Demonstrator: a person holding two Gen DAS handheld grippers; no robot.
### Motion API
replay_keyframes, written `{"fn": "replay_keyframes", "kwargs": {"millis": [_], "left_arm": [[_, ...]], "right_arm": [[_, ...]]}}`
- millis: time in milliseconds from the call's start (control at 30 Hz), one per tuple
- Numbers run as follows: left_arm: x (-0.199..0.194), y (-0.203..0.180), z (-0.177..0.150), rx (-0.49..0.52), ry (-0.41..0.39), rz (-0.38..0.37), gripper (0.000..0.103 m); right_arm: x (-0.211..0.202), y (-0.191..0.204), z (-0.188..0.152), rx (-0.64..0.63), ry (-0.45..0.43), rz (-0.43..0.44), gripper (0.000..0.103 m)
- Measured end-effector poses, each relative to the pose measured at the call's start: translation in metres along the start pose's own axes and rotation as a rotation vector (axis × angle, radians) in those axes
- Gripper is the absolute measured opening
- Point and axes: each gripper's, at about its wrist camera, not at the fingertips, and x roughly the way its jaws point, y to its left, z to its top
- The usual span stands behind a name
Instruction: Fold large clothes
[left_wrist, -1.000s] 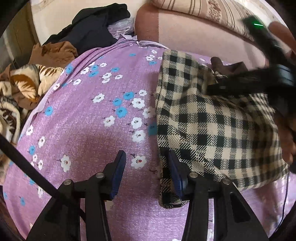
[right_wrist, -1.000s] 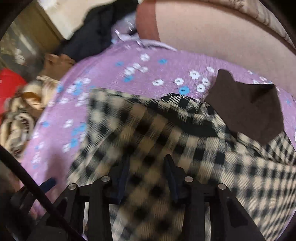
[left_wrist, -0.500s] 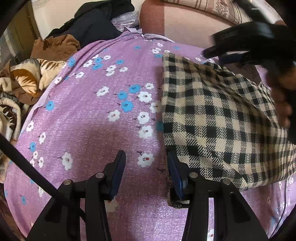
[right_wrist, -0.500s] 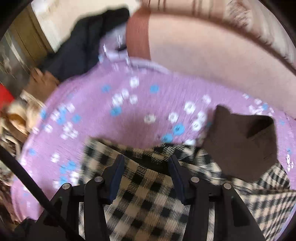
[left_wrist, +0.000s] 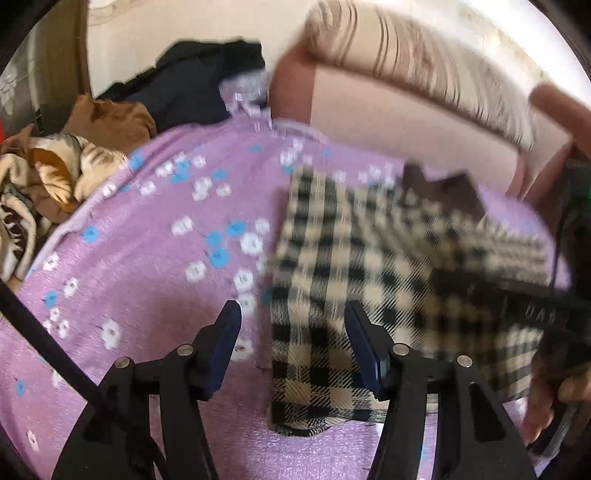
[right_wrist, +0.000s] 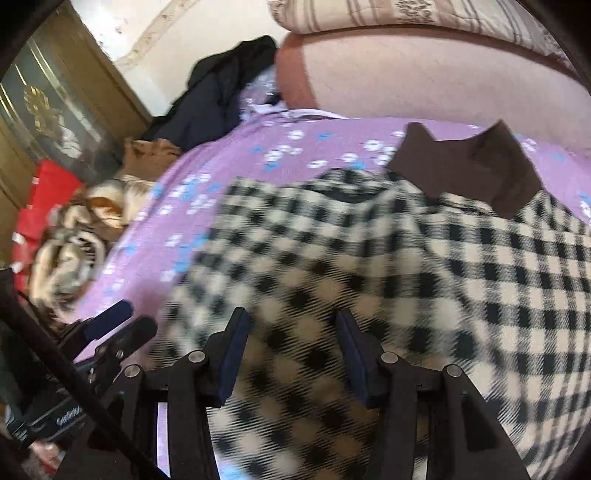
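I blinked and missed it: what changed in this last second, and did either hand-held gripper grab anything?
The right hand-held gripper swung out beyond the checked coat's far edge and has come back low over it. The left hand-held gripper shifted right, straddling the coat's near edge. Neither grabbed anything. The coat, its brown collar and the purple sheet stayed put.

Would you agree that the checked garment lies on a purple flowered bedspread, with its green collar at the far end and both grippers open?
Not quite: the collar is dark brown, not green, as the right wrist view shows. The rest holds: the checked garment lies on the purple flowered bedspread, and the left gripper and right gripper are both open.
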Motion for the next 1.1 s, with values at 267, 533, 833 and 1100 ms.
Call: {"fn": "replay_keyframes", "kwargs": {"millis": [267, 533, 833, 1100], "left_arm": [[0.033, 0.013, -0.003, -0.075, 0.109, -0.012, 0.058], [0.039, 0.016, -0.002, -0.048, 0.104, 0.049, 0.066], [-0.020, -0.015, -0.008, -0.002, -0.026, 0.020, 0.065], [0.002, -0.067, -0.042, 0.171, 0.069, 0.039, 0.065]], "right_arm": [[-0.013, -0.098, 0.031, 0.105, -0.052, -0.296, 0.052], [-0.079, -0.199, 0.029, 0.352, -0.124, -0.442, 0.053], [-0.135, -0.110, -0.031, 0.187, -0.139, -0.125, 0.054], [-0.088, -0.081, -0.108, 0.186, -0.009, -0.065, 0.054]]}}
